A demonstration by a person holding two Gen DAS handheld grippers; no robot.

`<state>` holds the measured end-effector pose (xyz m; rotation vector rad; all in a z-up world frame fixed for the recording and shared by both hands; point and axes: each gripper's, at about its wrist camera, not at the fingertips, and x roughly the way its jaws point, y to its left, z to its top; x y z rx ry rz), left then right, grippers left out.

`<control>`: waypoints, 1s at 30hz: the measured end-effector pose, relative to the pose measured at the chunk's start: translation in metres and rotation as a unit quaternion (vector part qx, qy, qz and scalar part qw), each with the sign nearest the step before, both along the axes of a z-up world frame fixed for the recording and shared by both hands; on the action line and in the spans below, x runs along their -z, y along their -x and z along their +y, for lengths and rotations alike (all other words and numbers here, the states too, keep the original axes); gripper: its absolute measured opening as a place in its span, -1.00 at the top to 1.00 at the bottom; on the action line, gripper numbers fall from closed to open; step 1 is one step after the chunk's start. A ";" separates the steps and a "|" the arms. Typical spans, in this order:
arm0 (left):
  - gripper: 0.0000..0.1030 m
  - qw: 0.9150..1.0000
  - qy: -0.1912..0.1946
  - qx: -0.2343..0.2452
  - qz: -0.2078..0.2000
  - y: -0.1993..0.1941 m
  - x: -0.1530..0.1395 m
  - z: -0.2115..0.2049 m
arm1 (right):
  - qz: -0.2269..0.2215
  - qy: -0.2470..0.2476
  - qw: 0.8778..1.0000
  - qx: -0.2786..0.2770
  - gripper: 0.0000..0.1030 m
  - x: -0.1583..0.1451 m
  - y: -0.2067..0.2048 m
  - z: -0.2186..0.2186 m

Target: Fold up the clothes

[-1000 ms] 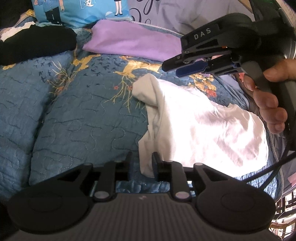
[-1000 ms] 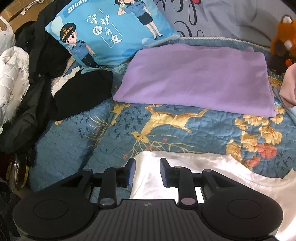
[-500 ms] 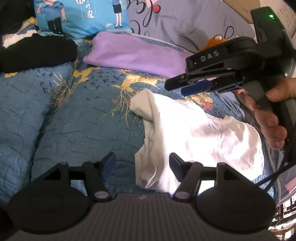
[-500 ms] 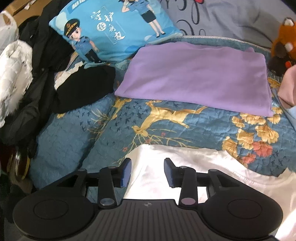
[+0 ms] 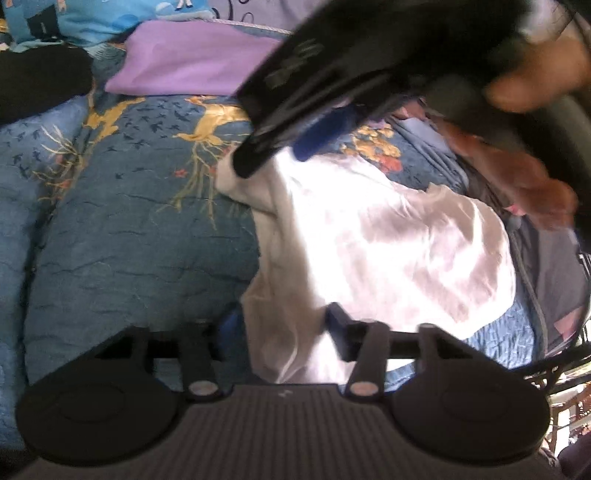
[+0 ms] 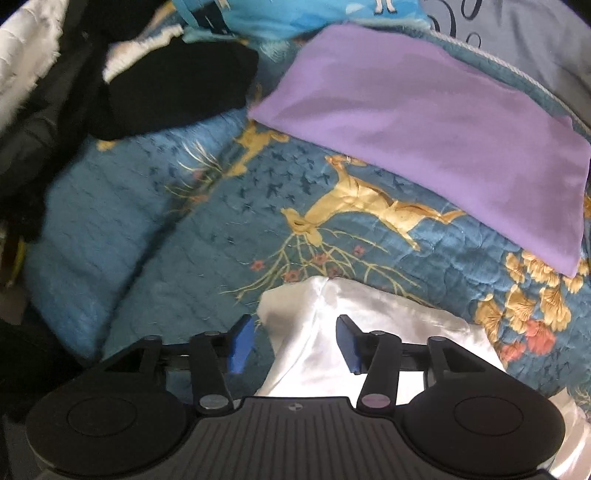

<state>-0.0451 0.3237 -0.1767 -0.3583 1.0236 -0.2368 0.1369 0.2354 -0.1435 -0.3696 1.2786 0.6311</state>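
A white garment [image 5: 369, 240] lies crumpled and half folded on the blue quilt [image 5: 129, 258]. My left gripper [image 5: 282, 328] is open, its fingers standing either side of the garment's near edge without closing on it. My right gripper [image 5: 273, 158], blurred and held by a hand [image 5: 535, 81], hovers over the garment's far left corner. In the right wrist view the right gripper [image 6: 295, 343] is open, and that white corner [image 6: 306, 314] sits between and just beyond its blue pads [image 6: 242, 343].
A folded purple garment [image 6: 424, 122] lies at the back of the quilt [image 6: 184, 240]. A black garment [image 6: 177, 85] and a blue cartoon pillow [image 6: 277, 14] sit at the back left. A dark pile of clothes [image 6: 33, 122] fills the far left.
Both grippers have opened wide. The right gripper has swung down and left onto the garment's far corner. The left has edged forward over the near edge.
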 end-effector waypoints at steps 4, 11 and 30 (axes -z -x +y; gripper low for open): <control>0.83 1.000 0.026 0.007 -0.008 0.001 0.001 0.002 | -0.014 -0.024 0.999 0.031 0.87 -0.011 0.007 -0.021; 0.87 0.999 0.017 0.031 -0.041 0.008 -0.011 -0.008 | -0.048 -0.082 0.991 0.092 0.89 -0.039 0.024 -0.067; 0.87 0.998 0.027 0.045 -0.029 0.014 -0.009 -0.011 | -0.047 -0.180 0.956 0.227 0.60 -0.055 0.032 -0.090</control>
